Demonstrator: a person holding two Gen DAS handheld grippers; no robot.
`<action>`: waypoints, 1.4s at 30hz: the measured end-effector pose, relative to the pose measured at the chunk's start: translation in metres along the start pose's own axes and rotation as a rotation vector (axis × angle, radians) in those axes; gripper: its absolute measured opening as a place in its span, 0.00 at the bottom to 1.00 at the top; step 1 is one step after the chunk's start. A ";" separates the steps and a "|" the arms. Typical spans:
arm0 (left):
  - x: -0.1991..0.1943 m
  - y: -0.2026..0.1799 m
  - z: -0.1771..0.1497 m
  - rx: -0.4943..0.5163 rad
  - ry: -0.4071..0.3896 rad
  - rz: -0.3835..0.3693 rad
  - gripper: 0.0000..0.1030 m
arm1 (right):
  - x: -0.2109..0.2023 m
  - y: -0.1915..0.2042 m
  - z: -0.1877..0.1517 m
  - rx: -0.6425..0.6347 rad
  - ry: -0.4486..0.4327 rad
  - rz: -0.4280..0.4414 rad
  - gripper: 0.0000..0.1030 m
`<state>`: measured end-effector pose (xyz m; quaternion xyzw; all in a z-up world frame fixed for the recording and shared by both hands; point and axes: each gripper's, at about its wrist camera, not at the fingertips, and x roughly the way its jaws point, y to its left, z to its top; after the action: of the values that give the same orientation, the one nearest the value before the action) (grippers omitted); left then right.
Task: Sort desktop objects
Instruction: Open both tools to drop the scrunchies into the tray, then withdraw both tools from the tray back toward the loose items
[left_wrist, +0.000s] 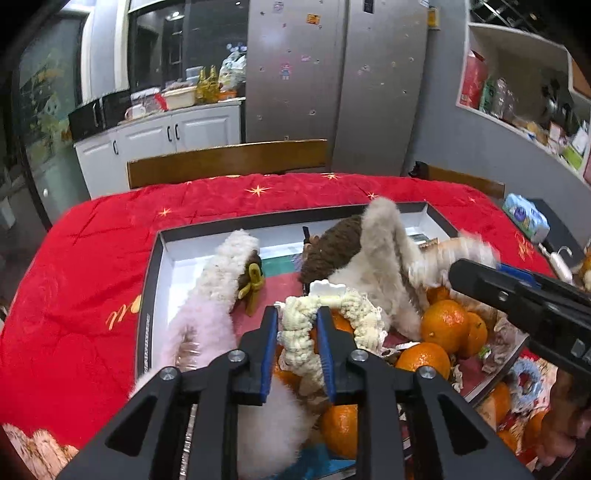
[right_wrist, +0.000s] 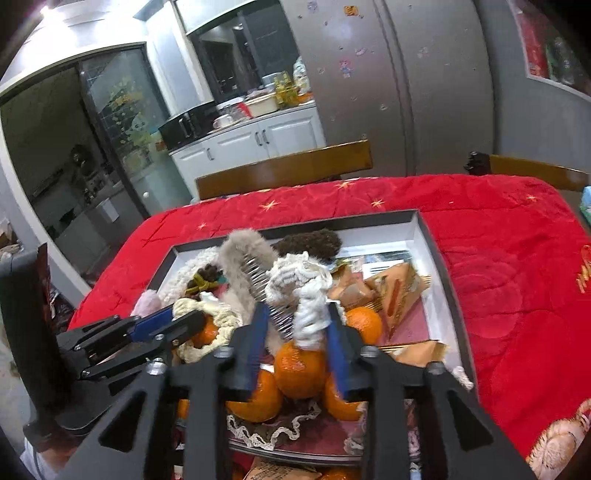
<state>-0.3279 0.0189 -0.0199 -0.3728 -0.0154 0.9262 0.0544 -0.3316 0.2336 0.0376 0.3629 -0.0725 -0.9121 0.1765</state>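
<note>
Two claws over a box of hair accessories and oranges

The left claw (left_wrist: 297, 328), jaws narrow, straddles a cream knitted scrunchie (left_wrist: 301, 332); the right claw (right_wrist: 297, 325) straddles a white one (right_wrist: 308, 321), blurred, grip unclear. Both sit at 6 o'clock in the box (right_wrist: 430, 236) on the red tabletop (right_wrist: 498, 266).

The far strip of the red tablecloth (right_wrist: 498, 266) is bare, so there my grippers can pass freely. The shallow box (left_wrist: 155, 266) is crowded: fluffy hair bands (left_wrist: 380, 236) arch above its rim, and oranges (right_wrist: 299, 369) are piled on the near side (just under my fingers). Its left white floor stays open. A wooden chair back (left_wrist: 225, 160) stands behind the table.
</note>
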 end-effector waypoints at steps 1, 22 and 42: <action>-0.001 0.001 0.001 -0.005 -0.003 0.005 0.37 | -0.003 0.000 0.000 0.002 -0.010 -0.010 0.46; -0.018 -0.002 0.009 0.008 -0.048 0.032 1.00 | -0.026 -0.005 0.005 0.068 -0.029 0.020 1.00; -0.180 0.013 0.022 0.015 -0.286 0.049 1.00 | -0.139 0.017 0.019 0.031 -0.219 0.017 1.00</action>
<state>-0.2158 -0.0137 0.1189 -0.2367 -0.0070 0.9710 0.0318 -0.2466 0.2700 0.1445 0.2634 -0.1088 -0.9434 0.1696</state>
